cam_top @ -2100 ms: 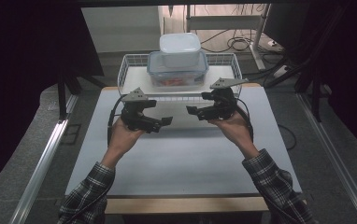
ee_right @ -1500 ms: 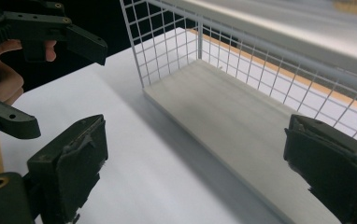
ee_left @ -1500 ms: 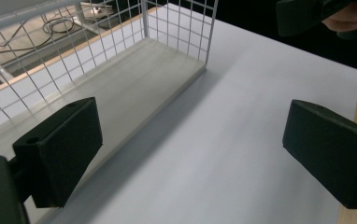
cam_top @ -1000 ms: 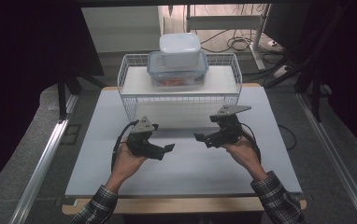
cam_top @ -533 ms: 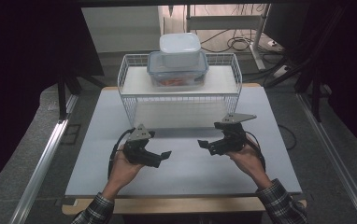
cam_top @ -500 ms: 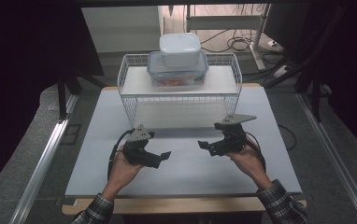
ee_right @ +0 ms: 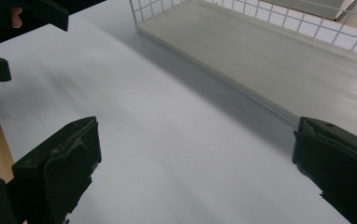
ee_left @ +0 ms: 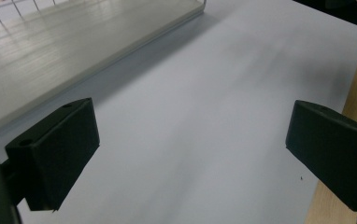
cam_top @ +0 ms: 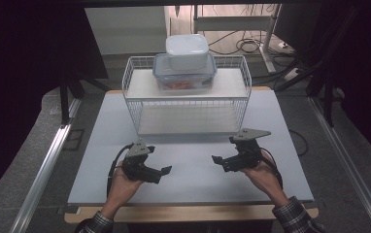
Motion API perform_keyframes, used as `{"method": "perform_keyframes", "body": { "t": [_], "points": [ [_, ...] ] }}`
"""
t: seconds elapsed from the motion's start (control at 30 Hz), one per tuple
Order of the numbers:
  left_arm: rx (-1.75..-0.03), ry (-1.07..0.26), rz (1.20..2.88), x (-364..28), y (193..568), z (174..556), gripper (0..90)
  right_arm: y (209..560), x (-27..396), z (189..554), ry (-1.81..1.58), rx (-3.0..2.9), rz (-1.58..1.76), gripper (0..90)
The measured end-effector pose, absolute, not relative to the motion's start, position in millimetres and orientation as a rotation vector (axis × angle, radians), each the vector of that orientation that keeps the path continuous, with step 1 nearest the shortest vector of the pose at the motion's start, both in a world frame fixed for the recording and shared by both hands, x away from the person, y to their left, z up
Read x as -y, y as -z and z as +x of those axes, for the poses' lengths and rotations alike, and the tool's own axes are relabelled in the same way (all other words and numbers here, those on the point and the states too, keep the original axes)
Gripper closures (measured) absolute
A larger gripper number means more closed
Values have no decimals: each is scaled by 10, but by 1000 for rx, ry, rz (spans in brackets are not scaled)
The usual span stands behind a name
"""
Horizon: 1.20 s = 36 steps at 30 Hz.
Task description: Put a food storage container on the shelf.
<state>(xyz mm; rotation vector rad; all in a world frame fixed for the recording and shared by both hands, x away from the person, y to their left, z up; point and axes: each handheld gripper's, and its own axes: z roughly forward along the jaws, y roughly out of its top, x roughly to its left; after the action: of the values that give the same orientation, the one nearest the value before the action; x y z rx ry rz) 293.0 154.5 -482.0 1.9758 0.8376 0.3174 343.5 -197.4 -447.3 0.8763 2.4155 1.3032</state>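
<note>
A white wire rack (cam_top: 188,104) stands at the back of the white table (cam_top: 188,179). On its top shelf sits a clear lidded container (cam_top: 184,77) with red contents, and a smaller white container (cam_top: 187,50) rests on top of it. My left gripper (cam_top: 161,172) is held low over the table's front left, open and empty. My right gripper (cam_top: 218,161) is at the front right, also open and empty. Each points inward toward the other. In the left gripper view the black fingers (ee_left: 55,151) stand wide apart over bare table, as do the fingers (ee_right: 60,165) in the right gripper view.
The rack's lower shelf (cam_top: 188,121) is a pale board, seen close in the left gripper view (ee_left: 74,42) and right gripper view (ee_right: 270,60). The table's wooden front edge (cam_top: 188,213) lies just behind the hands. Cables (cam_top: 244,46) lie on the floor beyond.
Both grippers have drawn back from the rack's front toward the table's near edge and lowered. They stayed open and empty throughout.
</note>
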Motion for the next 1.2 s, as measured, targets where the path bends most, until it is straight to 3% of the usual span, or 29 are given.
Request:
{"method": "perform_keyframes", "body": {
  "t": [1.2],
  "points": [
    [-993, -403, 1986, -2014, 5080, 2600, 14, 4777, 2510, 3193, -1191, -2372, 969, 0]
  ]
}}
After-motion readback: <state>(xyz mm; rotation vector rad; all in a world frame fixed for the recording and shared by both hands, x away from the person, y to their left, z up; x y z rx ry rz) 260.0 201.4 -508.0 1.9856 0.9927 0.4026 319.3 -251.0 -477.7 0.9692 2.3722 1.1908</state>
